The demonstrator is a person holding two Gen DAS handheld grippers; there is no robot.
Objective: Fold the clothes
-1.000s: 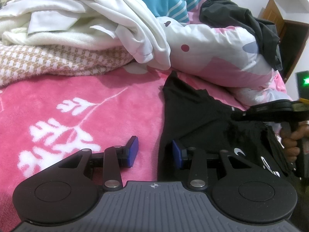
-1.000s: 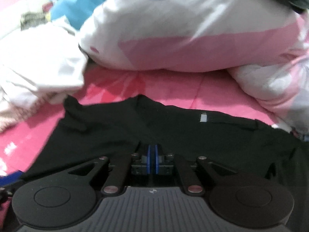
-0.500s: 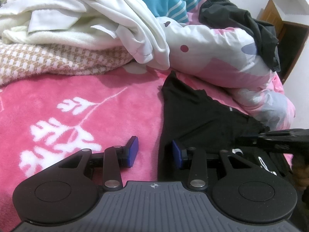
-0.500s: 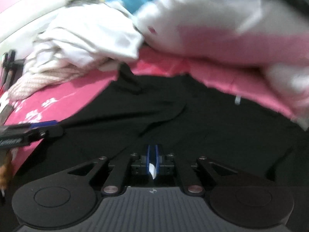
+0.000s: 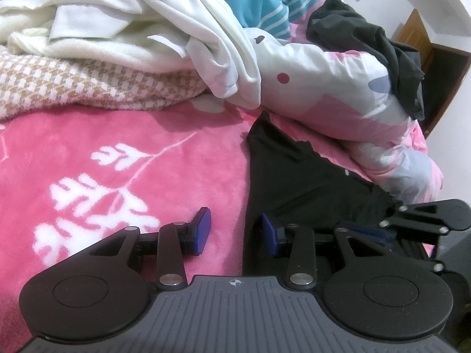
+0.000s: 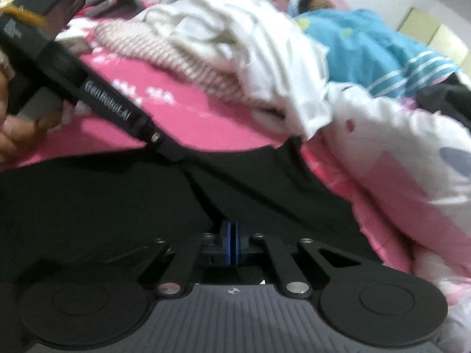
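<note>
A black garment [image 5: 297, 182] lies spread on the pink blanket [image 5: 117, 153]; in the right wrist view the garment [image 6: 103, 194] fills the lower left. My left gripper [image 5: 235, 231] rests low over the blanket with its blue pads apart. Its right pad [image 5: 269, 234] sits at the garment's left edge, and nothing is pinched between the pads. My right gripper [image 6: 231, 241] has its pads pressed together on a ridge of the black cloth. It shows at the right of the left wrist view as the right gripper [image 5: 362, 229], lying on its side with cloth bunched at it.
A heap of white and checked clothes [image 5: 103, 58] lies at the back left. A white and pink quilt [image 5: 338, 94] with a dark garment [image 5: 382, 47] on it borders the far right. A person in blue [image 6: 368, 44] lies behind. A hand [image 6: 11, 129] holds the left gripper's handle.
My right gripper has swept left toward the left gripper while rolling onto its side, dragging the black cloth with it. The left gripper has kept still and open.
</note>
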